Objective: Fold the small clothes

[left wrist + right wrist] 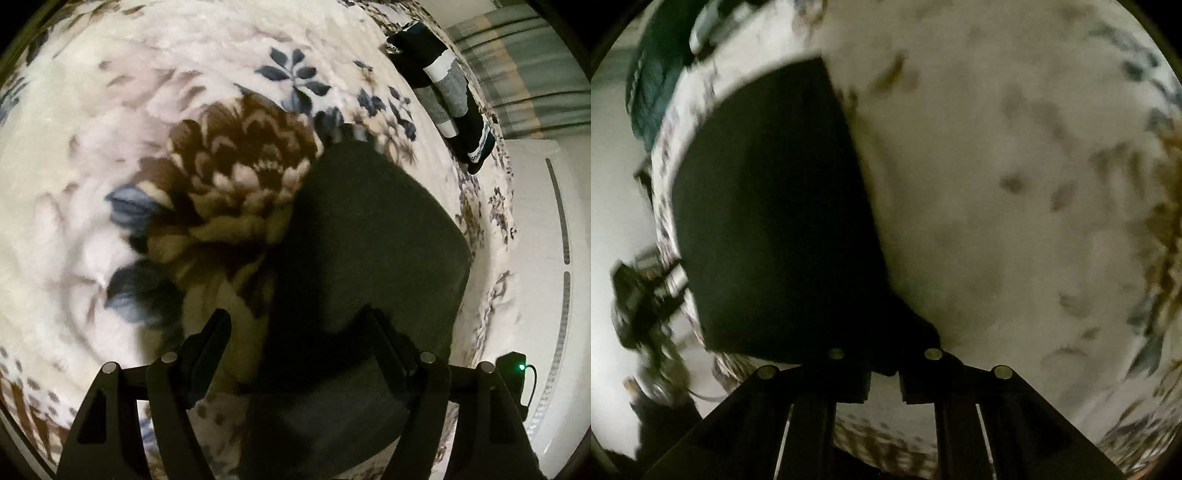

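Left wrist view is showing a plush floral blanket (92,129), cream with a large brown flower and blue leaves, covering the whole surface ahead of the left gripper (299,343). Far ahead and to the right of that gripper, a pile of dark clothes (439,88) with grey and white bands is lying on the blanket near its edge. Beyond the edge, striped curtains (517,70) are hanging, and a white appliance (543,258) is standing to the right. A dark garment (369,240) is lying flat on the blanket, reaching from under the gripper forward and slightly right. The left gripper is hovering over it with its fingers (210,343) standing well apart, one over the blanket and the other over the cloth, gripping nothing.

Right wrist view is blurring with motion. The blanket (1015,184) is filling the area ahead and right of the right gripper (884,382); the dark garment (775,203) is spreading ahead and to the left. A teal cloth (653,81) is showing far ahead on the left, past the blanket's edge. The right gripper's fingers are nearly together, pinching a corner of the dark garment, and that corner is narrowing down into them
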The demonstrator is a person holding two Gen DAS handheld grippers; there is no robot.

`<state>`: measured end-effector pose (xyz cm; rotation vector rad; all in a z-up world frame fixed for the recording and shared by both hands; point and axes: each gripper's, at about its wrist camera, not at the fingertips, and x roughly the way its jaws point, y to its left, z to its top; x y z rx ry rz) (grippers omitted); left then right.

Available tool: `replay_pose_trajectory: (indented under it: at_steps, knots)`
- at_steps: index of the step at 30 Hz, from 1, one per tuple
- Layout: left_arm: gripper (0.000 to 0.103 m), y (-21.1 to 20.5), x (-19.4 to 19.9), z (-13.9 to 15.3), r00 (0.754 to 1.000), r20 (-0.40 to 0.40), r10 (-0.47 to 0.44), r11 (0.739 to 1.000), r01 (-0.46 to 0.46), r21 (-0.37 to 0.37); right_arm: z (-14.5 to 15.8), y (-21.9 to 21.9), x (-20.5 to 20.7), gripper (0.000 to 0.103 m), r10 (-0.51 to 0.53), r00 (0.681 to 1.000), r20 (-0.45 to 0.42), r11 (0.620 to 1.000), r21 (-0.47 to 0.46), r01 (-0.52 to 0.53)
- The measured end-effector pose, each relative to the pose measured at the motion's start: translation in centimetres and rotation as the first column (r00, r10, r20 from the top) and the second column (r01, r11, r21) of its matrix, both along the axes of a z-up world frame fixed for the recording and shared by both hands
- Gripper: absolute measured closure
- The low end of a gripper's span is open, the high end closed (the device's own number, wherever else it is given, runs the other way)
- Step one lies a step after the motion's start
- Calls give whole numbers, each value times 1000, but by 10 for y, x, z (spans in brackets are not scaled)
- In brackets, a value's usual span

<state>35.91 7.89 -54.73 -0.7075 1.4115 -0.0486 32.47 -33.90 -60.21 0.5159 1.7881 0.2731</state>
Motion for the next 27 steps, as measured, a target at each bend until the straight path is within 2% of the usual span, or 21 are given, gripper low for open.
replay_pose_trajectory:
  at_steps: [2,4,5,6,10,12,16,19,20,21,22,23,24,27]
  knots:
    - [30,1,4,-4,1000,10,0,999,0,-49,-2,2,12,86,11,1000,-2,998,62,-11]
    - [30,1,10,-11,1000,28,3,993,0,-114,-2,-1,27,59,-1,1000,8,993,122,0]
    - [30,1,11,-15,999,33,2,990,3,-142,-5,-7,37,36,-48,999,23,981,188,43]
    - [30,1,14,-22,1000,29,0,986,4,-168,-10,-11,41,27,-73,997,28,971,229,64]
    - [27,-1,22,-40,999,39,-13,973,21,-228,-53,-5,67,24,-119,992,-37,911,393,124]
    - [22,-3,27,-45,999,52,-14,965,27,-262,-61,6,77,16,-105,994,-36,877,468,110]
    - [19,-11,39,-47,997,75,-25,952,46,-302,-65,30,90,16,-95,994,-50,790,604,106]
    - [20,-18,44,-40,993,113,-23,944,59,-325,-67,62,96,16,-49,998,-35,793,607,60]
    - [29,-20,45,-37,992,124,-23,943,62,-326,-64,72,96,16,-41,999,-30,793,607,51]
    - [60,-22,46,-32,992,128,-23,949,62,-308,-63,81,97,18,-39,999,-26,799,599,47]
    - [72,-22,46,-30,993,115,-19,956,52,-288,-62,85,96,20,-42,999,-31,804,593,52]
    - [74,-22,48,-29,995,104,-7,956,37,-291,-59,85,93,35,-44,999,-31,810,584,53]
    - [75,-22,47,-25,996,95,-1,957,28,-288,-56,86,91,68,-42,999,-26,829,557,49]
    - [77,-30,52,-6,995,90,-44,967,65,-246,-47,82,86,71,-103,994,-47,845,522,112]
